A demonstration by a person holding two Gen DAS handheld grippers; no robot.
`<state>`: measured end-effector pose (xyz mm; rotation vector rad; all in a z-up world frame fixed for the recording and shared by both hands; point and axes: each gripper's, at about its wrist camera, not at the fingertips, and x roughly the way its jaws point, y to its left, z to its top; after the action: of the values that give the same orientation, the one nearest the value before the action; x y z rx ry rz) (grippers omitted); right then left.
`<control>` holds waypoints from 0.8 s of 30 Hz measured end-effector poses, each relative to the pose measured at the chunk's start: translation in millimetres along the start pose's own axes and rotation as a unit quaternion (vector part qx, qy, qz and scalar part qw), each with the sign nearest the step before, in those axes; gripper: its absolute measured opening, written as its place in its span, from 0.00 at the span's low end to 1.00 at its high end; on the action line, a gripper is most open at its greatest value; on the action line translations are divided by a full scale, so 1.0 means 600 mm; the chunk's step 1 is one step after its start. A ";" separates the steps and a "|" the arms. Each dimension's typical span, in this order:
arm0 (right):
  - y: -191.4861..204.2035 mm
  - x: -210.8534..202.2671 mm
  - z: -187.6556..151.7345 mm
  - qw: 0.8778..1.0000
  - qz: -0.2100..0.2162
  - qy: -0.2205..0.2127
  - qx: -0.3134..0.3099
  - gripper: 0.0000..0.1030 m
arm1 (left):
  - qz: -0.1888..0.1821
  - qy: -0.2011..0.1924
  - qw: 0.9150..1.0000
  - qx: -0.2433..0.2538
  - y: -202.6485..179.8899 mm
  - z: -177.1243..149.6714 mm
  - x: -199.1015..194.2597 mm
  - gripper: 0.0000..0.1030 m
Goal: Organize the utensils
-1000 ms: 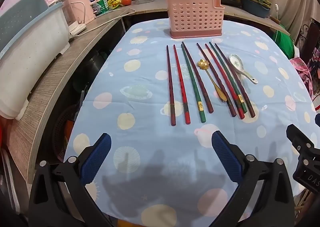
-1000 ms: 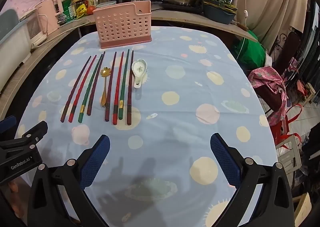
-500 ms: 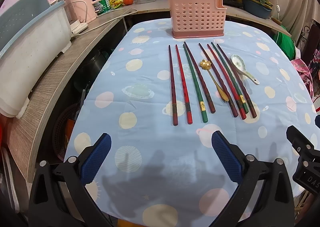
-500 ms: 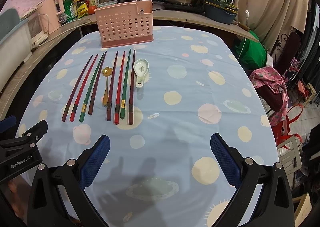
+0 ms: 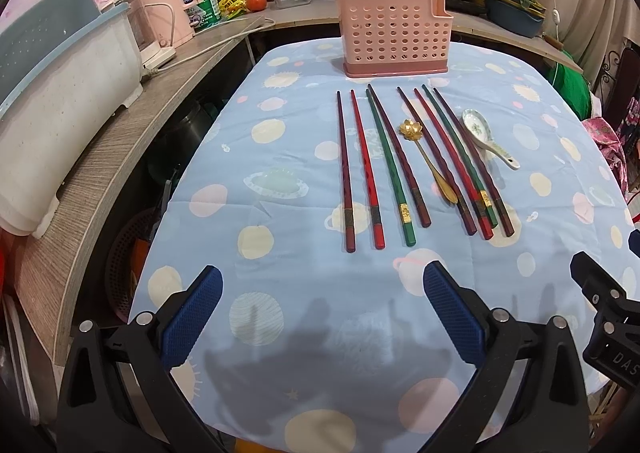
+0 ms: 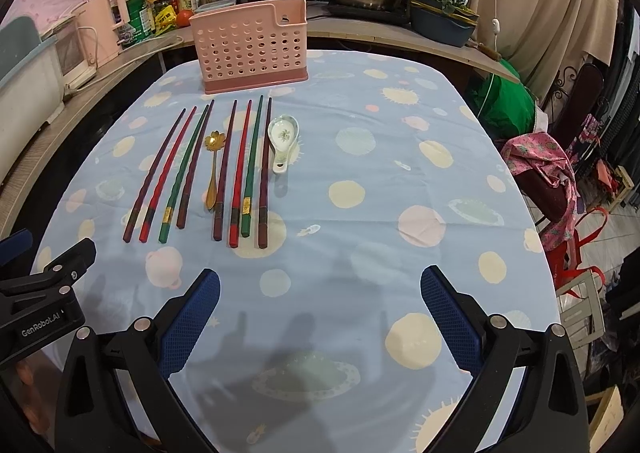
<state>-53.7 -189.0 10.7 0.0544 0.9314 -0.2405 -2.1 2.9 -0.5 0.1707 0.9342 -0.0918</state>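
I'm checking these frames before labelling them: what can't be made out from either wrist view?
- Inside of the pink perforated plastic utensil holder: both views look at its front wall; contents and dividers hidden.
- Gold label on the green chopstick: too small to read.
- Left gripper and right gripper: bodies cut off by the bottom edge; hands holding them unseen.
- Pink patterned cloth bundle, right wrist view: stretched at the fisheye rim, identity unclear.

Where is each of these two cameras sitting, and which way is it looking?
Left wrist view: sits on the left hand-held gripper, looking forward across the blue dotted tablecloth; its own blue fingers show, open.
Right wrist view: sits on the right hand-held gripper, facing likewise; its open fingers show.
Both share the pink perforated plastic basket, the row of chopsticks, and a glimpse of the other gripper.
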 end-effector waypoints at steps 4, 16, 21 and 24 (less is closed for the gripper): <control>0.000 0.000 0.000 1.000 0.000 0.000 0.000 0.94 | 0.000 0.000 1.000 0.001 0.000 0.000 0.000 0.93; 0.003 0.003 -0.001 1.000 0.002 0.000 -0.001 0.94 | 0.001 -0.002 1.000 0.002 -0.001 0.001 0.000 0.93; 0.004 0.004 -0.001 1.000 0.002 0.000 -0.001 0.94 | 0.001 -0.001 1.000 0.001 -0.001 0.001 0.000 0.93; 0.003 0.003 -0.001 1.000 0.003 0.000 -0.001 0.94 | 0.001 -0.001 1.000 0.001 -0.001 0.002 0.001 0.93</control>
<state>-52.7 -187.5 8.8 0.0561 0.9317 -0.2336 -1.2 2.0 -0.3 0.1728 0.9311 -0.0914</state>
